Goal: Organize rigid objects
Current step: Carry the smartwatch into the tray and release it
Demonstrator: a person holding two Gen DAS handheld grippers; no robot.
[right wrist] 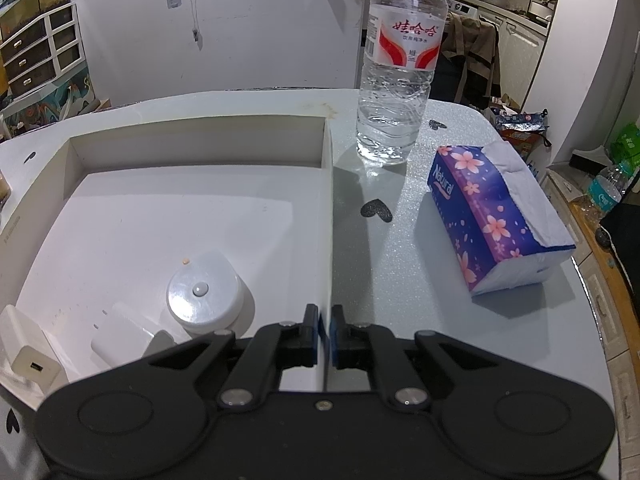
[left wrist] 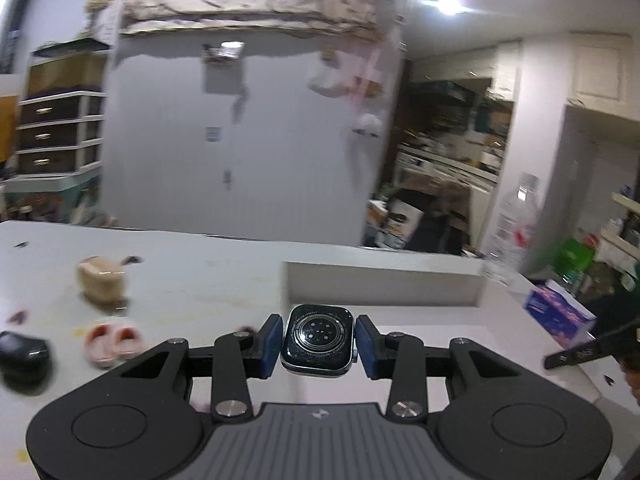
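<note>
Smartwatch body (left wrist: 317,341), strapless and seen sensor-side toward the camera, clamped across its sides between the blue pads (left wrist: 271,346) of the left gripper (left wrist: 317,346), which is closed onto it and carries it clear of the table (left wrist: 192,280), in front of the near wall of the white tray (left wrist: 384,288). The right gripper (right wrist: 325,340) is pinched shut on the tray's right-hand wall (right wrist: 331,220), steadying it (a useful brace while the other hand unloads). Already lying in the tray: a round white puck (right wrist: 205,294) and two white charger blocks (right wrist: 122,338) (right wrist: 28,360), grouped toward its near left corner. Still on the table to the left: a beige earbud case (left wrist: 98,276), a pink open case (left wrist: 113,342) and a dark rounded object (left wrist: 24,354), possibly a mouse; motion blur prevents a firm reading. Beyond the tray stand a water bottle (right wrist: 400,60) and a tissue pack (right wrist: 496,216), neither part of the sorting. The step in hand appears to be transfer of the watch into the tray; to do it well, carry it over the wall with clearance, lower it onto bare floor away from the puck, and release only once it rests flat, since the glass face points downward.
</note>
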